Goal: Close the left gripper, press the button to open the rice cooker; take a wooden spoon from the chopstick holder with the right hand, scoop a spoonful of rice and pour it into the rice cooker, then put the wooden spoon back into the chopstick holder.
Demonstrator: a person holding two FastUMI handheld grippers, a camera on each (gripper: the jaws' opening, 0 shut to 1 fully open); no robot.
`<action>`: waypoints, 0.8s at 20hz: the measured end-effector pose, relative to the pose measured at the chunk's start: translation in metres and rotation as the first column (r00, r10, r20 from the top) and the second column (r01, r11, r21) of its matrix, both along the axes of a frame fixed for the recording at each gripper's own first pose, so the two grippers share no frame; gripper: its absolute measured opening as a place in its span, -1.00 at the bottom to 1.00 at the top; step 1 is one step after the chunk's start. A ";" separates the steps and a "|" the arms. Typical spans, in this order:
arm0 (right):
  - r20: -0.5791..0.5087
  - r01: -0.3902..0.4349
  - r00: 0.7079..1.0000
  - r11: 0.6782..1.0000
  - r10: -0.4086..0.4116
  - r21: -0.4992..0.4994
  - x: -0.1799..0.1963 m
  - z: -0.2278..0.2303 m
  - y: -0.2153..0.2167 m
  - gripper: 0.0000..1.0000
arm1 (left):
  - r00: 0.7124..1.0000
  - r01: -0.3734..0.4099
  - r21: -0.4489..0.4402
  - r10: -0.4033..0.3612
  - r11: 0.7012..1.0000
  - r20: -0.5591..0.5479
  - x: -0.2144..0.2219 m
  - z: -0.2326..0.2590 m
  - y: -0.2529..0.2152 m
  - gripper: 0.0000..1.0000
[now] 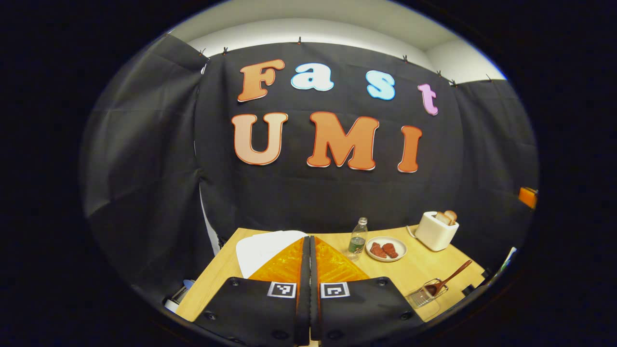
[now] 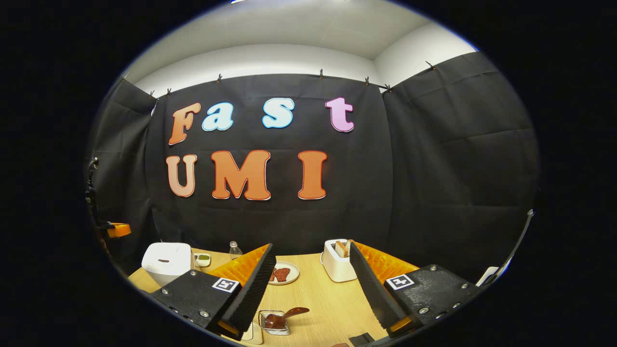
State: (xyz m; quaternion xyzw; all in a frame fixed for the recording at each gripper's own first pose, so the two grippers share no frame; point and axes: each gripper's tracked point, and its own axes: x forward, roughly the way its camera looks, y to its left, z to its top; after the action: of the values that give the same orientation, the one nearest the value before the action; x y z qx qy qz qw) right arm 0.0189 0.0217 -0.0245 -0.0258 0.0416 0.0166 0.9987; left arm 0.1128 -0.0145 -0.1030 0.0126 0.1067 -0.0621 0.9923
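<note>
A: Left tool (image 1: pixel 309 250)?
B: Closed, gripping nothing, above the white rice cooker (image 1: pixel 262 250).
A: Right tool (image 2: pixel 312 270)?
B: Wide open, empty, over the table (image 2: pixel 318 299).
A: Count?
B: 1 wooden spoon (image 2: pixel 284 317) in 1 chopstick holder (image 2: pixel 274 322), 1 toaster (image 2: pixel 337 261), 1 bottle (image 1: pixel 357 238), 1 plate (image 1: pixel 386 249).

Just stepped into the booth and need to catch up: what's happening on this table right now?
A person holds two grippers above a wooden table. The left gripper is shut on nothing, poised over the white rice cooker, whose lid is still down. The right gripper is open, hovering above the wooden spoon in its holder. Nothing is held yet.
</note>
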 end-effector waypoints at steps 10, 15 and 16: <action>-0.041 0.044 0.998 0.999 -0.045 -0.012 0.006 -0.014 -0.019 0.91 | 0.968 0.005 0.015 -0.001 1.000 -0.252 0.074 -0.123 0.002 -0.90; -0.067 0.054 0.996 0.998 -0.055 -0.023 0.007 -0.024 -0.022 0.90 | 0.948 -0.013 -0.024 0.005 1.000 -0.320 0.073 -0.150 0.010 -0.90; -0.071 0.051 0.996 0.998 -0.053 -0.020 0.008 -0.025 -0.021 0.91 | 0.947 -0.014 -0.023 0.006 1.000 -0.321 0.073 -0.151 0.009 -0.90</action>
State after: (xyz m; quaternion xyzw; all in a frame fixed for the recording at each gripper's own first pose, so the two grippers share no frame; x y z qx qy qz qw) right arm 0.0266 0.0006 -0.0500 -0.0330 0.0779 -0.0088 0.9964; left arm 0.1861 -0.0058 -0.2543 -0.0105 0.2658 -0.0598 0.9621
